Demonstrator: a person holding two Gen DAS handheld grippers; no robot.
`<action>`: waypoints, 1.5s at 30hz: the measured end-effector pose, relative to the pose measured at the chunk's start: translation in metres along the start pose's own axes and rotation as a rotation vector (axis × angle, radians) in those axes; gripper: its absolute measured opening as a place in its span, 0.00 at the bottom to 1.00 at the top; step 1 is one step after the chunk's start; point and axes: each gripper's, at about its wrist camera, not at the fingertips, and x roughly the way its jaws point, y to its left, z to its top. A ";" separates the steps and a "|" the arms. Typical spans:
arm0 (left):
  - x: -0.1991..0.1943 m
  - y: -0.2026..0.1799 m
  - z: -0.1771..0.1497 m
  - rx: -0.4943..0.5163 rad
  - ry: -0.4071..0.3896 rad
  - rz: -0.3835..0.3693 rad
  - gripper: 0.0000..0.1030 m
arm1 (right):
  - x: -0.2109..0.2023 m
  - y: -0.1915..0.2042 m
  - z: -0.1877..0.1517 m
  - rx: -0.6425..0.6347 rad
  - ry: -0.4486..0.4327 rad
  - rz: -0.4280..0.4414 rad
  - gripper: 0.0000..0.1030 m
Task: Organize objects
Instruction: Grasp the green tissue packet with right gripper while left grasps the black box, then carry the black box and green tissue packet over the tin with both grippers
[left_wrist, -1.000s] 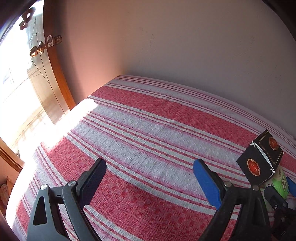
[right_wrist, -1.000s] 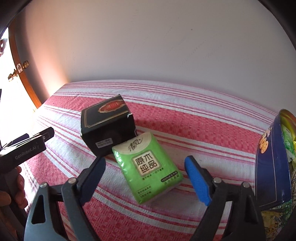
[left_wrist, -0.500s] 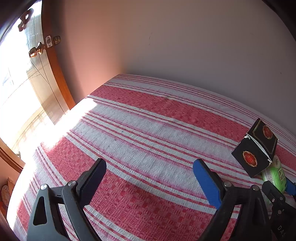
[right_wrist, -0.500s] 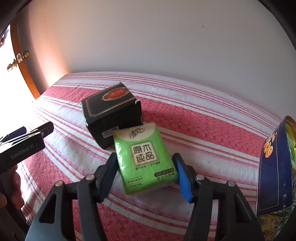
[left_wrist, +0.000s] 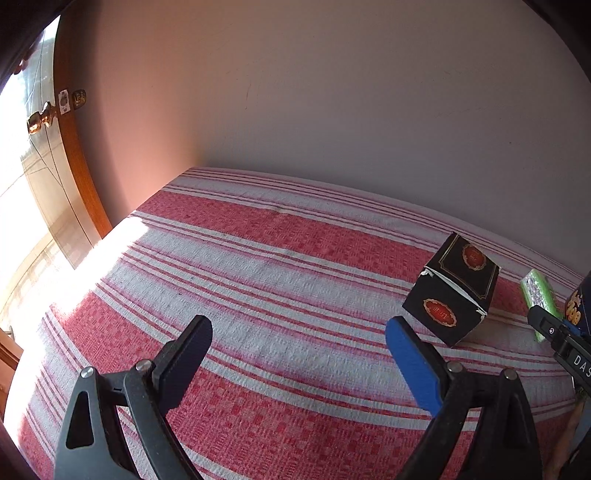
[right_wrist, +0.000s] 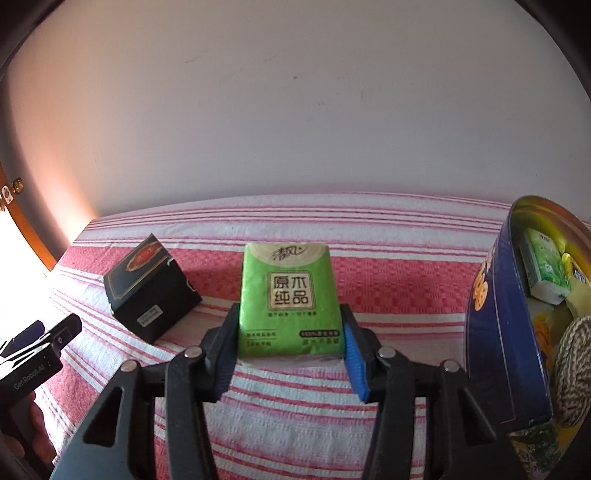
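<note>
A green tissue pack (right_wrist: 290, 284) sits upright between the pads of my right gripper (right_wrist: 290, 314), whose jaws are closing and press on both its sides. The pack hangs just above the red-and-white striped cloth (right_wrist: 295, 406). To its left a black box with red-gold emblems (right_wrist: 147, 291) rests tilted on the cloth. The left wrist view shows the same black box (left_wrist: 450, 295) at the right, with the green pack (left_wrist: 539, 295) behind it. My left gripper (left_wrist: 297, 328) stands open over bare cloth, with nothing between its fingers.
A blue round tin (right_wrist: 491, 332) stands at the right with a white-green tissue pack (right_wrist: 543, 269) and a ball of twine (right_wrist: 576, 354) inside. A plain wall runs behind the cloth's far edge. A wooden door with a brass knob (left_wrist: 40, 122) is at the far left.
My right gripper's jaws came in from wide apart onto the green pack, which now stands straight and clear of the black box. The left gripper stays open and tilted slightly.
</note>
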 end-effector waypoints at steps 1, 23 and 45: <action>-0.002 -0.005 0.000 0.017 -0.013 -0.028 0.94 | 0.003 -0.002 0.001 0.011 0.008 0.001 0.49; 0.075 -0.091 0.044 0.251 0.146 -0.209 0.74 | 0.016 -0.022 0.009 0.057 0.079 0.042 0.49; 0.013 -0.099 0.017 0.074 0.015 -0.031 0.58 | 0.001 -0.018 0.007 0.016 0.026 0.017 0.49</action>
